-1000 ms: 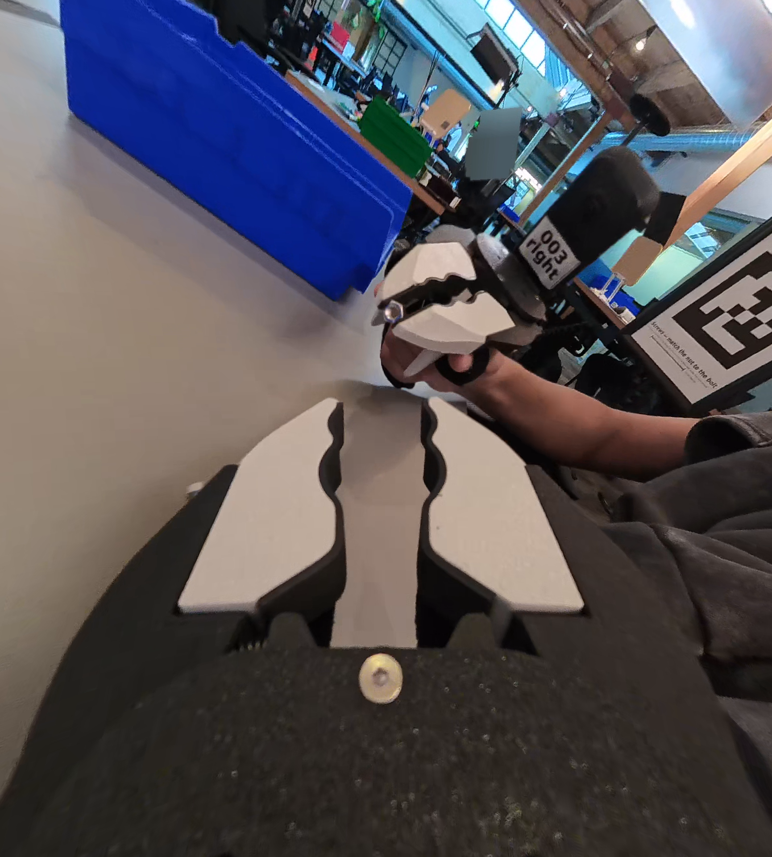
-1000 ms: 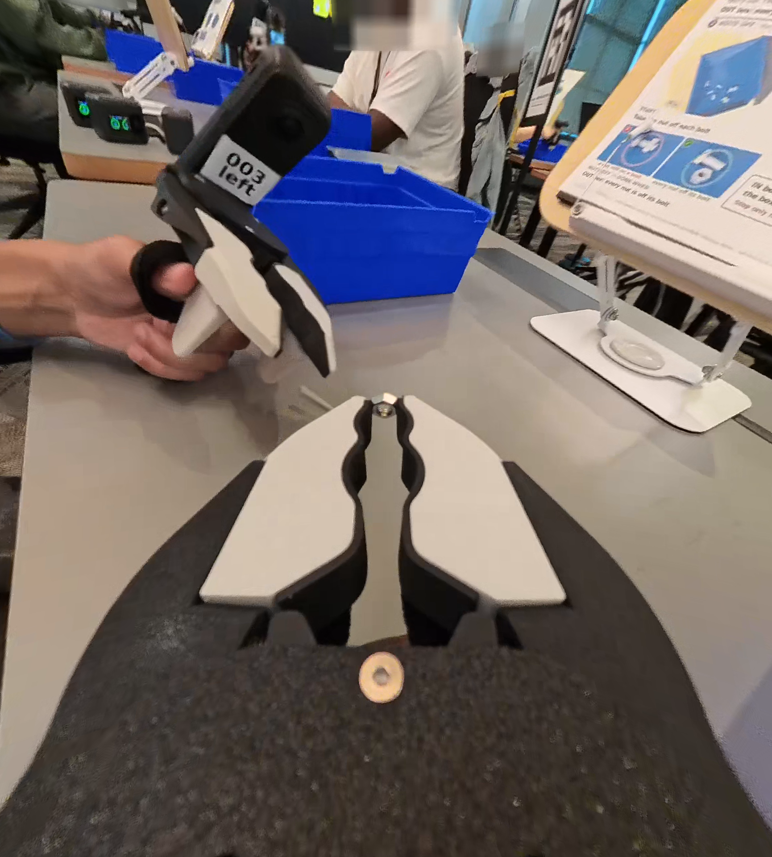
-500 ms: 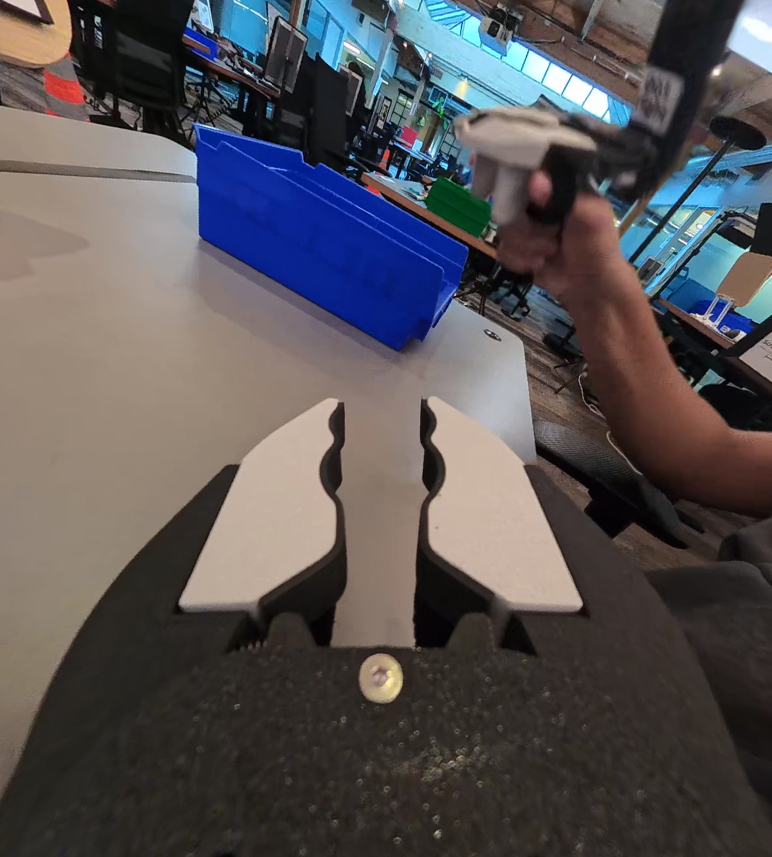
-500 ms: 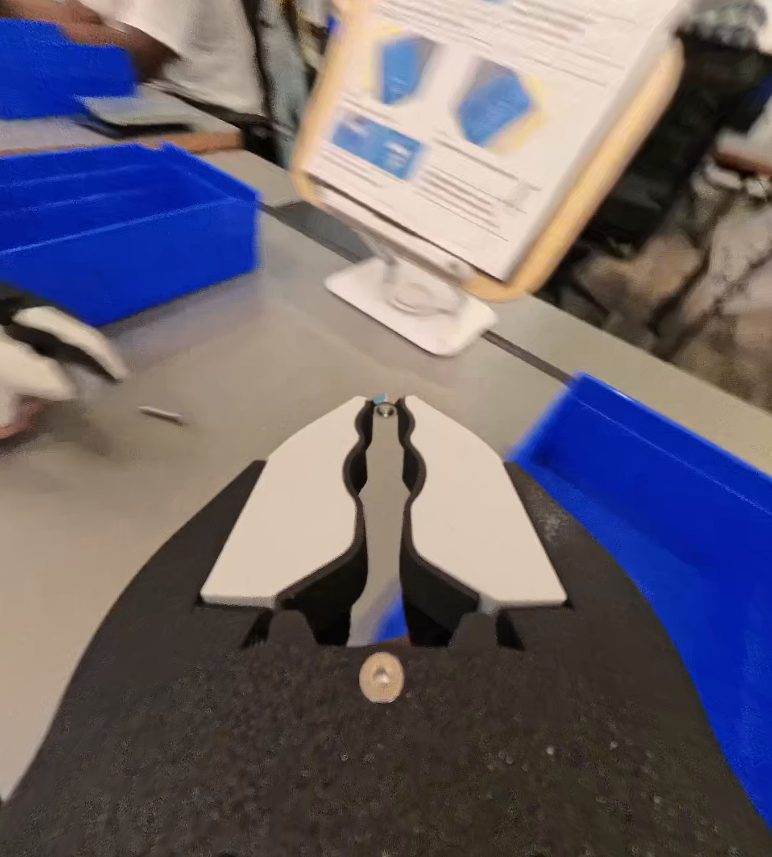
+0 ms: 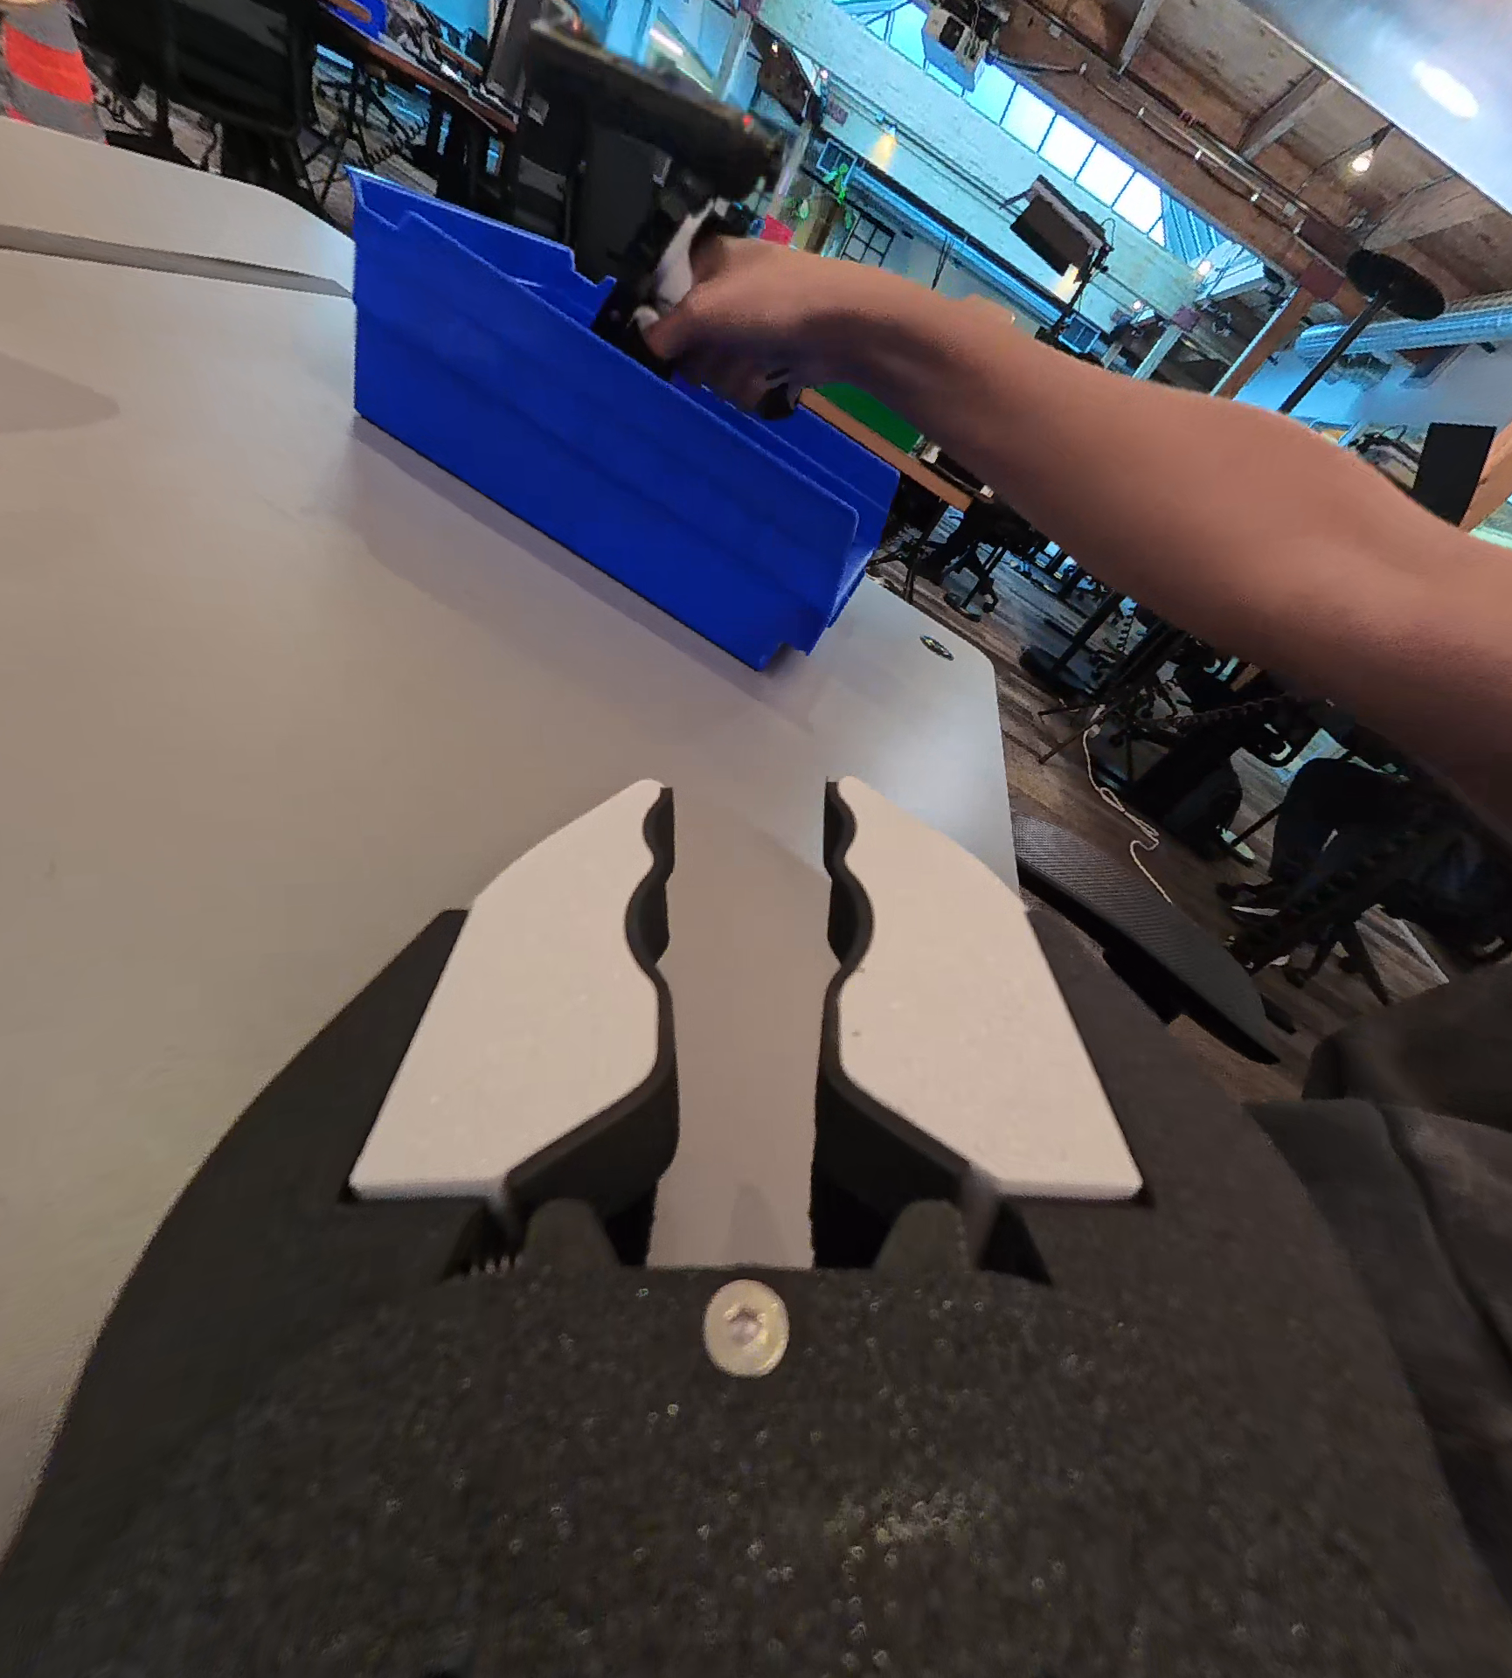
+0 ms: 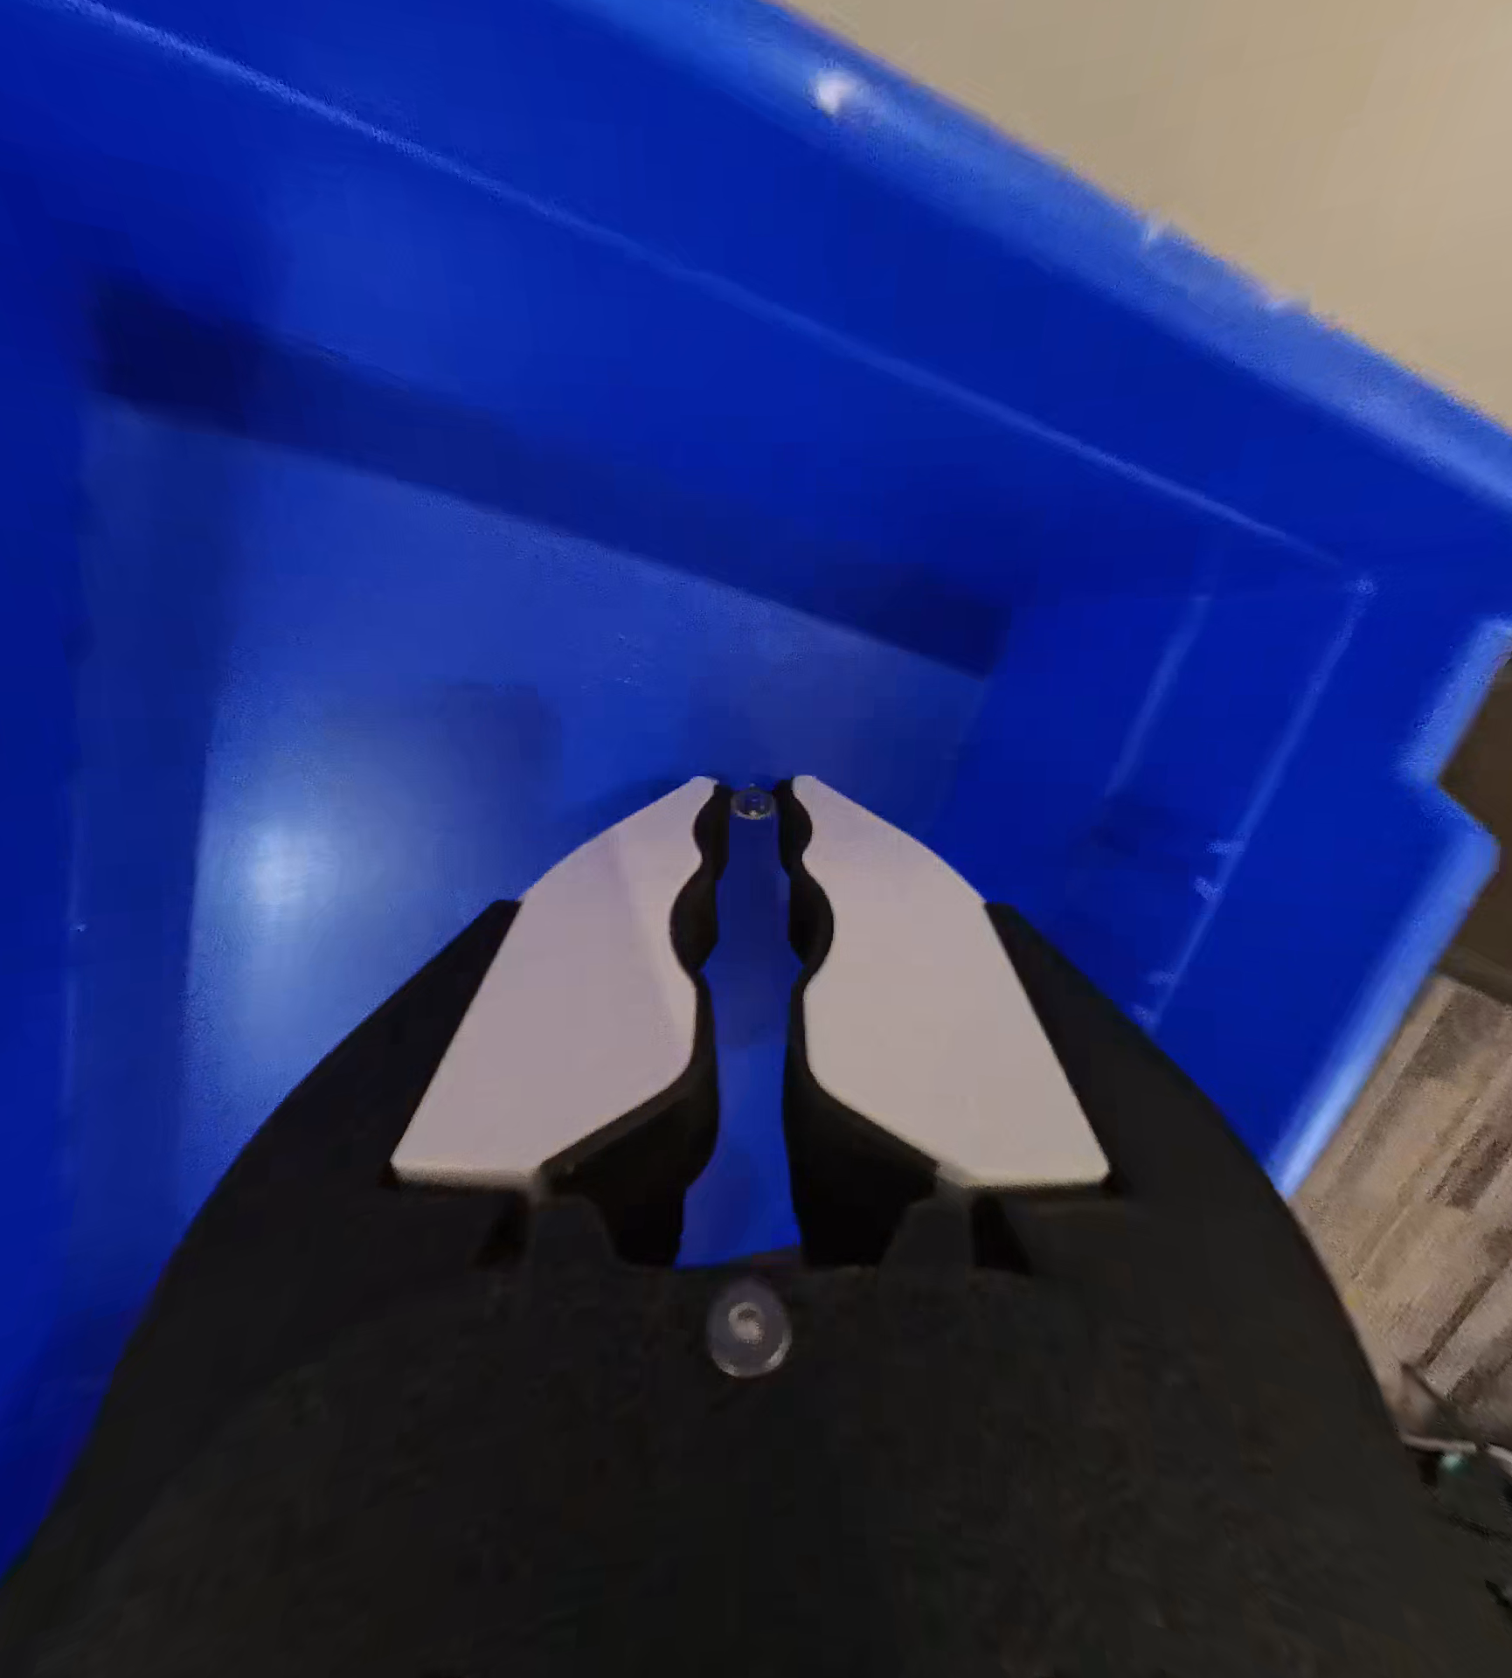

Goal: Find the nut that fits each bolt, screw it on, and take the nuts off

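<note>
Grey table [image 5: 189, 726]: the broad work surface beneath my left gripper; bare where visible.

Blue bin [image 5: 607, 436]: stands on the far side of the table, right of centre. From my right wrist view its inner wall [image 6: 553, 409] fills the frame and the part of its floor on show holds nothing.

Right gripper [image 6: 752, 790]: lowered inside the bin, tips near the floor, jaws drawn nearly together and clamped on the nut. In the left wrist view only the hand [image 5: 734, 309] gripping it shows above the bin rim.

Left gripper [image 5: 745, 799]: hovers low over the near table, jaws apart, nothing between them.

Nut [image 6: 751, 804]: a small metal piece pinched at the very tips of my right fingers. I judge it rigid, light and smooth, so it may slip or twist out of so shallow a hold; taking it across opposite flats, seated deeper in the notched pads, would be surer. It likely drops and bounces on release.
</note>
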### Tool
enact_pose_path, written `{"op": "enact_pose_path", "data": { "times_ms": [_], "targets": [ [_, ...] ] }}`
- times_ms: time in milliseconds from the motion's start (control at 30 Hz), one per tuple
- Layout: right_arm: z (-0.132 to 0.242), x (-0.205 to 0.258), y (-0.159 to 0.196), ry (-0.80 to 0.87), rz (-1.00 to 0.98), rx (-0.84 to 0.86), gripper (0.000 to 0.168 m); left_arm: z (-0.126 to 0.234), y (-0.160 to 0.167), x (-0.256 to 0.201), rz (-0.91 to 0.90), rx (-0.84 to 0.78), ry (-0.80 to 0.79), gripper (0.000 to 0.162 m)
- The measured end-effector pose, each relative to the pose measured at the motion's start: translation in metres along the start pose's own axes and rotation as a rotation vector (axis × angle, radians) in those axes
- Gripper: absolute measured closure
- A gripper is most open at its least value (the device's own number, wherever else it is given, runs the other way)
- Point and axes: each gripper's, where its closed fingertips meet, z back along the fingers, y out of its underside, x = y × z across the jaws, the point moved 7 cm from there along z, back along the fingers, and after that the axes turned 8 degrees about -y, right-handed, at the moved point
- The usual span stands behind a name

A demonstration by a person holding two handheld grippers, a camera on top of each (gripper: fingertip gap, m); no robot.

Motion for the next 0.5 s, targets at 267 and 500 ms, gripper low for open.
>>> {"op": "enact_pose_path", "data": {
  "times_ms": [267,500],
  "targets": [
    [-0.015,-0.008,0.004,-0.001,0.01,-0.009,0.137,-0.001,0.001,-0.002,-0.032,0.006,-0.026,0.131],
    [0.132,0.12,0.017,-0.227,0.302,-0.725,0.138,0.019,-0.013,0.003,-0.247,-0.152,-0.294,0.138]
  ]
}}
